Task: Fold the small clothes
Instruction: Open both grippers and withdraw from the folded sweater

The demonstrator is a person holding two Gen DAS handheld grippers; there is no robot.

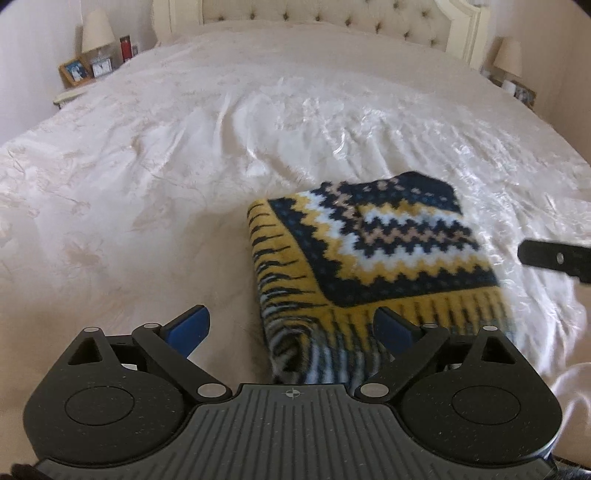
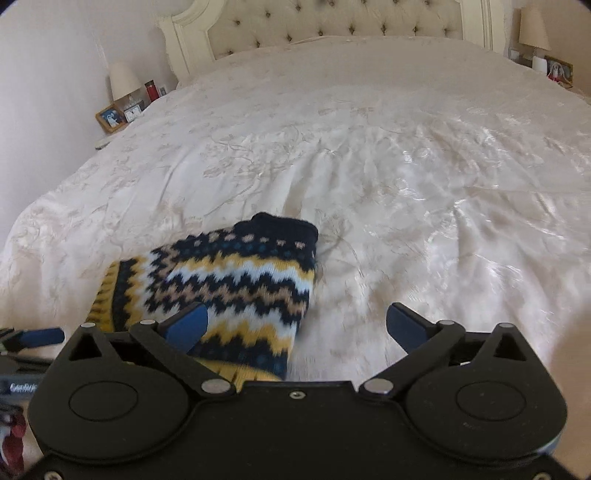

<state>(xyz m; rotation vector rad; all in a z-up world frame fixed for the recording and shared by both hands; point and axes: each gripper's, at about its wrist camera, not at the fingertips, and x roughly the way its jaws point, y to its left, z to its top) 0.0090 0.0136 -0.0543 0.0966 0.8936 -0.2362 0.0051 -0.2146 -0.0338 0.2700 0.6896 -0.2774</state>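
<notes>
Garment: folded zigzag-knit sweater point(image 1: 369, 254), navy, yellow, white and tan, lying flat on the bedspread point(image 1: 147, 166), well short of the headboard point(image 1: 325, 14).
Left gripper point(image 1: 291, 328): jaws wide, holding nothing, over the sweater's near edge.
Right gripper point(image 2: 299, 325): jaws wide, empty, above the sweater's right edge.
Nightstand lamp point(image 1: 96, 31): left of the headboard.

Your left gripper's black body point(image 1: 291, 424) hides the near end of the folded navy, yellow and white zigzag-knit garment point(image 1: 373, 251), whose near edge is also blurred. The black finger of the right gripper point(image 1: 554, 258) is cut off at the right edge. The small framed photo point(image 1: 75, 72) on the bedside table is too small to make out.
</notes>
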